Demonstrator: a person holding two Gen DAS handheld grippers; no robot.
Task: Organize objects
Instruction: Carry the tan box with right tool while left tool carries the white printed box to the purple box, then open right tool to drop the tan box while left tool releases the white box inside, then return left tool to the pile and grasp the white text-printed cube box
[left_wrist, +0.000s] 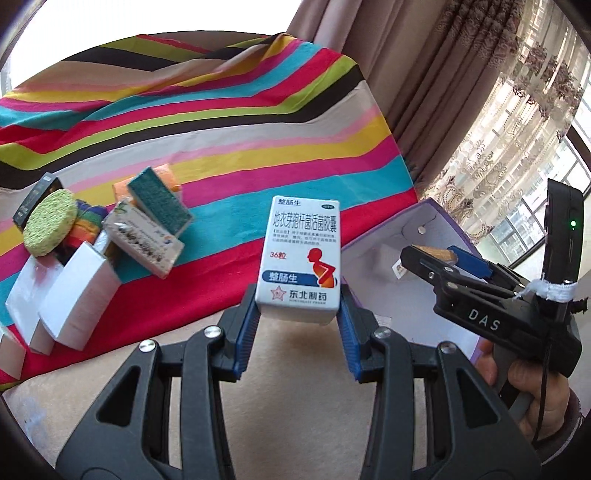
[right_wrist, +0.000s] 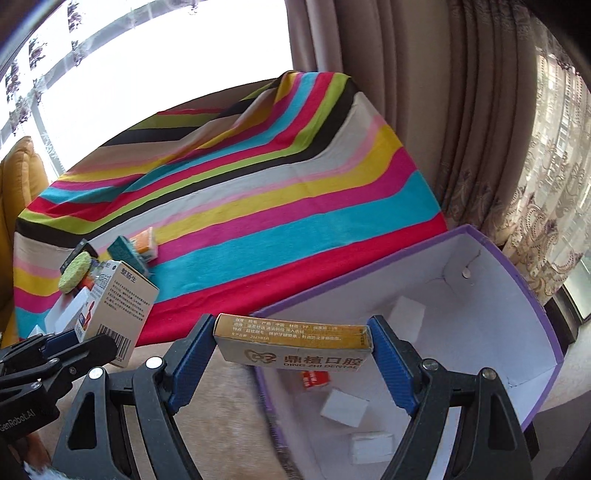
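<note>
My left gripper (left_wrist: 297, 317) is shut on a white medicine box (left_wrist: 301, 254) with blue Chinese print and holds it upright in the air above the striped cloth's near edge. The same box shows in the right wrist view (right_wrist: 122, 314). My right gripper (right_wrist: 293, 347) is shut on a yellow-brown dental box (right_wrist: 295, 343), held flat over the near rim of the purple-edged white storage box (right_wrist: 517, 321). In the left wrist view the right gripper (left_wrist: 439, 258) sits over that storage box (left_wrist: 373, 258).
A pile of small boxes and sponges (left_wrist: 92, 236) lies at the left on the striped cloth (left_wrist: 221, 140). Several small boxes (right_wrist: 343, 408) lie inside the storage box. Curtains (right_wrist: 424, 110) hang behind. Beige surface (left_wrist: 306, 362) lies below the grippers.
</note>
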